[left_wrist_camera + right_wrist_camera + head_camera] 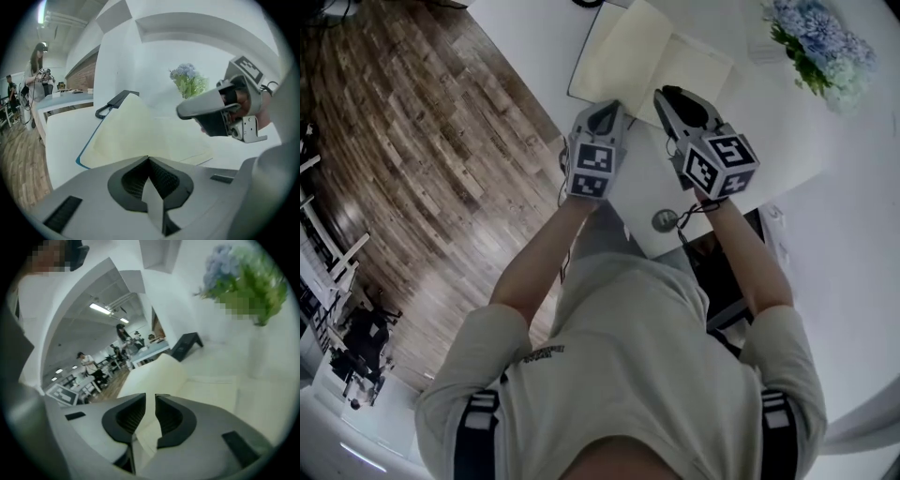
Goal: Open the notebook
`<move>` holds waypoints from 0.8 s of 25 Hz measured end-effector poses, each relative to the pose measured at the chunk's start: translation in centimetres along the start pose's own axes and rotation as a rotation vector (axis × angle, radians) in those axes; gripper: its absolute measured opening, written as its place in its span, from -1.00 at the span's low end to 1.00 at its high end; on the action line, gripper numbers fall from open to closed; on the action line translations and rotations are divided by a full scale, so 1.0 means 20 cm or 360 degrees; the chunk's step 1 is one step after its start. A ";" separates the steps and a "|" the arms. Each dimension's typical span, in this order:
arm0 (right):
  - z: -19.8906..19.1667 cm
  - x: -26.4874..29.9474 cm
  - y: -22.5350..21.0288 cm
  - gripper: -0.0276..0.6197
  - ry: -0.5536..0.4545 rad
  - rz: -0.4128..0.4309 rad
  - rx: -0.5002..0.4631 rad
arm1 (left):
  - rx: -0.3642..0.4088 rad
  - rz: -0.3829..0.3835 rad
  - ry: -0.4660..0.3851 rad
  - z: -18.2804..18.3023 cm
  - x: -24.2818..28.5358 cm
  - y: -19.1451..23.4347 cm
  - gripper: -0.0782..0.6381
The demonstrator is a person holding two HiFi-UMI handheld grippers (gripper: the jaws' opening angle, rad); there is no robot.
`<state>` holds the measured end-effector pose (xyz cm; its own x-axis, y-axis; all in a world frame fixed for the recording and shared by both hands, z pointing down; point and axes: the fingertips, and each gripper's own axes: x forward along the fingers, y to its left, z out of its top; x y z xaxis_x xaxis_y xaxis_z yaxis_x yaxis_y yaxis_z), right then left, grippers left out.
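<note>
Spanning most of the head view, the white table [787, 141] carries the notebook [647, 61], which lies open ahead of both tongs, cream pages up, left leaf bowed upward. Flower bunch [825, 47] sits well apart at the right. Both tongs hang near the notebook's near edge: left tongs [607, 108] closed tip to tip, nothing between; right tongs [667, 94] slightly apart, empty, page showing through the gap. Task looks done. Book is likely light, with a thin cover and soft pages, easy to crease or tear; take it by a free outer edge, not the spine.
</note>
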<state>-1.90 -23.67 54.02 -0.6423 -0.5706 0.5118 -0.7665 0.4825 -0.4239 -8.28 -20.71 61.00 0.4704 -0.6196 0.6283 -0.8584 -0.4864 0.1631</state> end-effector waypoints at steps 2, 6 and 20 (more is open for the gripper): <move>-0.07 -0.14 -0.16 -0.71 0.0032 -0.0225 -0.0005 | -0.0005 -0.0001 0.0018 -0.01 0.00 0.01 -0.78; -0.31 -0.32 -0.38 -0.34 0.0190 -0.0498 0.0094 | -0.0006 -0.0011 0.0034 -0.02 0.01 0.01 -0.78; -0.24 -0.20 -0.22 -0.82 0.0051 -0.0307 0.0129 | 0.0023 -0.0001 -0.0006 0.01 -0.02 0.00 -0.78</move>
<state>4.03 -20.27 57.47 -0.4841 -0.6250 0.6124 -0.8740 0.3105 -0.3739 -8.40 -20.62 60.61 0.4719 -0.6214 0.6254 -0.8550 -0.4958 0.1525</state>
